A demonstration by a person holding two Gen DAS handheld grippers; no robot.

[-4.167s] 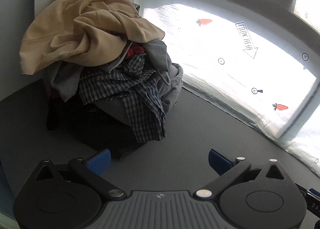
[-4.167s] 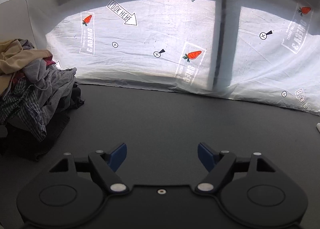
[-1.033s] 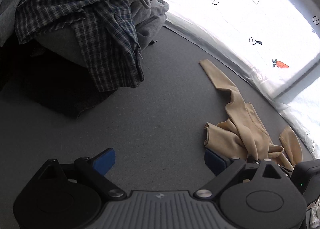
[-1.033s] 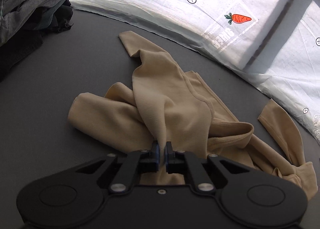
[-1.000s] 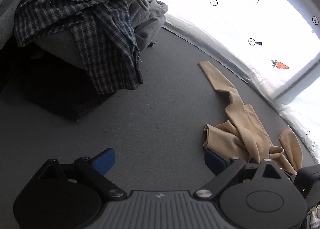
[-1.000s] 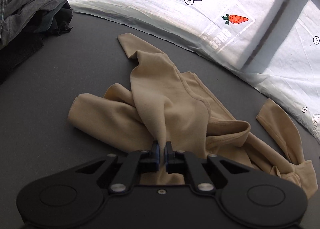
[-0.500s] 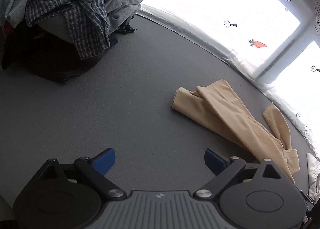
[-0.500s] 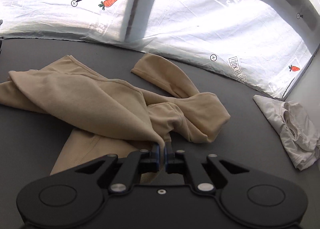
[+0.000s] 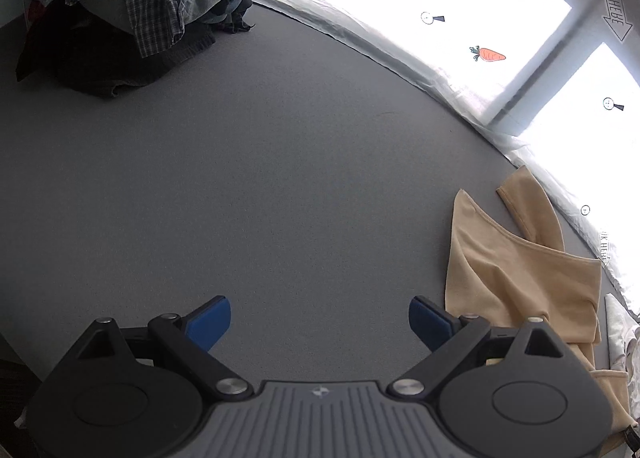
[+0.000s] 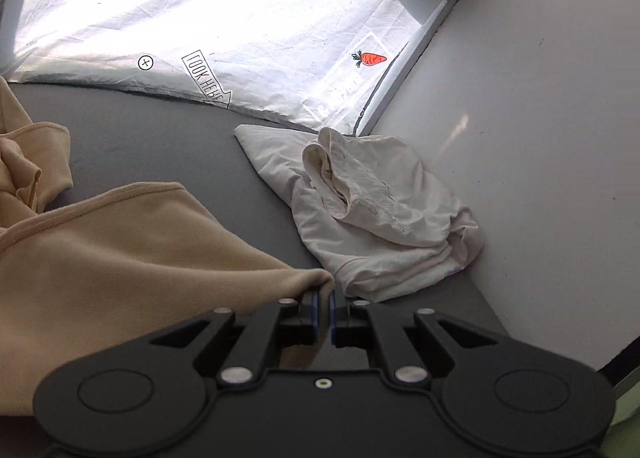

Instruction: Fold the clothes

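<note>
A grey desk carries everything here. Along its far edge hangs a crinkled white sheet, bright with daylight from behind and printed with orange carrots, small crossed circles and an arrow box reading "LOOK HERE". A pale window frame bar shows through the sheet as a darker band. At the desk's right edge stands a plain white wall panel, meeting the sheet at the far right corner.

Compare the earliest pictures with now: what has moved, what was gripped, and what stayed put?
The tan top left the pile and now lies spread on the table, near the white cloth. The right gripper closed on it. The left gripper stayed open and empty.
</note>
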